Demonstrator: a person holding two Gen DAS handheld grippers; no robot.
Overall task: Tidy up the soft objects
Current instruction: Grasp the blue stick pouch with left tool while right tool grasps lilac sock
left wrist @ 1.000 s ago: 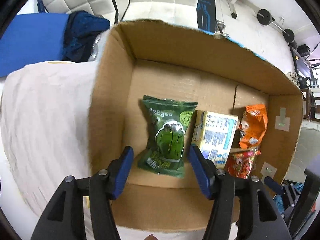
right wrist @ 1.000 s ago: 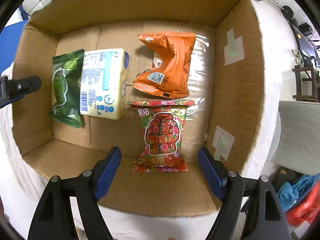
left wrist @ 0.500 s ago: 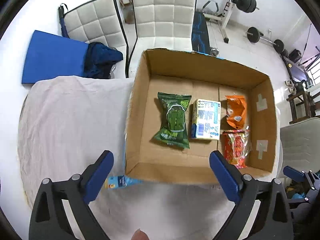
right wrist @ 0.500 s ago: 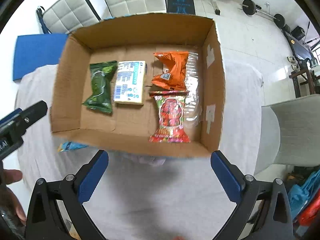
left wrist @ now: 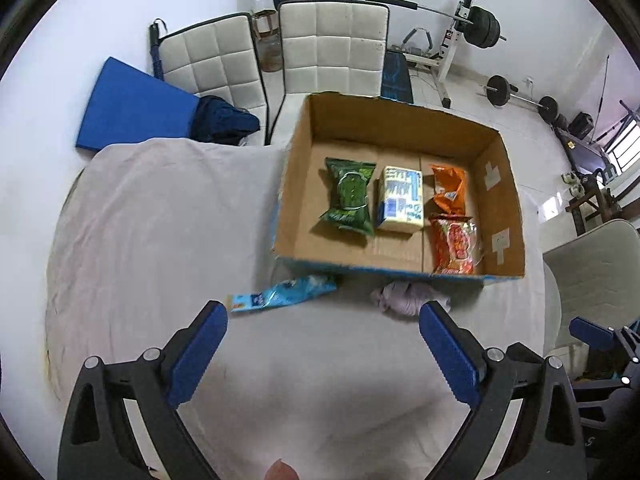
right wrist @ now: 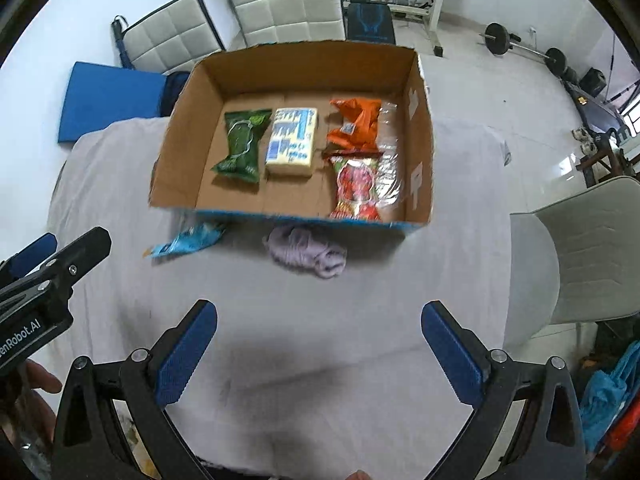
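Both up and away from cardboard box (left wrist: 296, 184), left gripper (left wrist: 322, 344) and right gripper (right wrist: 318, 344) just opened wide, empty. Green packet (left wrist: 349, 196), red packet (left wrist: 454, 244) now inside; blue packet (left wrist: 280, 298) at 12 o'clock, outside.

Surface: round table draped in a wrinkled pale grey cloth (left wrist: 160, 240)
Far side: open brown cardboard box (left wrist: 304, 160) with blue-printed outer walls, standing directly on the cloth
Beside the box's near wall, left: flat light-blue plastic snack packet (left wrist: 280, 296)
Beside the box's near wall, middle: crumpled lilac fabric bundle (right wrist: 308, 252)
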